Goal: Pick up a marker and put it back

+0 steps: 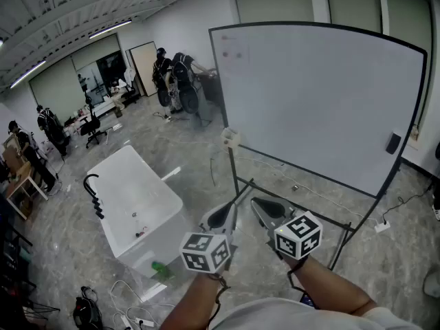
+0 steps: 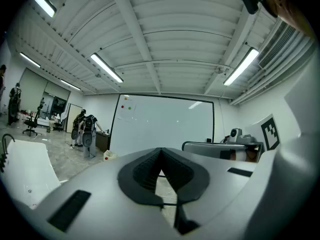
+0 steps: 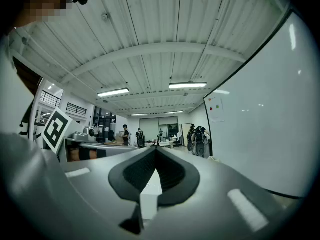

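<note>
- Marker: I find none that I can identify in any view. It is in neither gripper. A small pale box (image 1: 231, 138) at the lower left corner of the board may hold markers, but it is too small to tell.
- Left gripper (image 1: 232, 206): clenched, black ribbed pads meeting at the tips, nothing between them. In its own view the left gripper (image 2: 161, 151) faces the board from a distance.
- Right gripper (image 1: 256, 203): likewise closed and empty. In its own view the right gripper (image 3: 156, 151) has the board running along its right side.
- Both grippers are held close together in front of me, well apart from the board.
- Large white whiteboard with a black frame on a dark metal stand (image 1: 323, 102): surface nearly blank. A small black eraser (image 1: 393, 143) is stuck near its right edge.
- White rectangular tub with a black tap (image 1: 137, 205): stands on the grey marbled floor (image 1: 206, 157), to my left.
- Progress, in my judgement: nothing done. Locating, picking up and returning the marker all remain.
</note>
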`<state>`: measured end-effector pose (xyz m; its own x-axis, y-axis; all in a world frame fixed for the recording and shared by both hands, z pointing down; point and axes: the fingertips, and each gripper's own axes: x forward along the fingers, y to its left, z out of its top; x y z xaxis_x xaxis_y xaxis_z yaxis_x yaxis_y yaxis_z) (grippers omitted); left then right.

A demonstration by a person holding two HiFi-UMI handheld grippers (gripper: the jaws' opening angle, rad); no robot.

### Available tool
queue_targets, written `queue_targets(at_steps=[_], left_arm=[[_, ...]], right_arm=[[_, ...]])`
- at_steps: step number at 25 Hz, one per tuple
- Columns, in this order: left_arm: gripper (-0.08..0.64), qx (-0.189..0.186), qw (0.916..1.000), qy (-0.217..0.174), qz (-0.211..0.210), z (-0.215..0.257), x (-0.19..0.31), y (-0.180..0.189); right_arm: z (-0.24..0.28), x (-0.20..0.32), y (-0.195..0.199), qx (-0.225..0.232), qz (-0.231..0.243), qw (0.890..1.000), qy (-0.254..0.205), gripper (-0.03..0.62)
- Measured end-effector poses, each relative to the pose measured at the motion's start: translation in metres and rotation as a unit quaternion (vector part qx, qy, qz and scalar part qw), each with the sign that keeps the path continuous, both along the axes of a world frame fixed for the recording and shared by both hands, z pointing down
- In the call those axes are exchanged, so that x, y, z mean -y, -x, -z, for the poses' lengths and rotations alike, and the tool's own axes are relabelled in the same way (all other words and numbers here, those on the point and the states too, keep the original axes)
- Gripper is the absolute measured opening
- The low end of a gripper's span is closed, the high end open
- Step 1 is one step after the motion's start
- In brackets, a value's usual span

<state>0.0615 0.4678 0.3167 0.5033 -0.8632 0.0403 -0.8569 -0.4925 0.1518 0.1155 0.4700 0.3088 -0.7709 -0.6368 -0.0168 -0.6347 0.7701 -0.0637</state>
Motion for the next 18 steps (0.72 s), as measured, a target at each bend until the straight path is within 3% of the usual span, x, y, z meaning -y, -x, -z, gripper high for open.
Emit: queue_targets(at_steps=[10, 18], left_arm=[[0.002, 0.001, 0.9998, 0.014, -0.012, -0.007, -0.001, 0.013], [0.002, 0.006, 0.9989, 0.020, -0.043, -0.016, -0.002, 0.060]], right_arm=[[0.006, -0.005, 0.014, 0.020, 0.002, 1.000, 0.004, 0.002], [-0.010, -0.006, 0.064, 0.026, -0.020, 0.999, 0.019, 0.002]])
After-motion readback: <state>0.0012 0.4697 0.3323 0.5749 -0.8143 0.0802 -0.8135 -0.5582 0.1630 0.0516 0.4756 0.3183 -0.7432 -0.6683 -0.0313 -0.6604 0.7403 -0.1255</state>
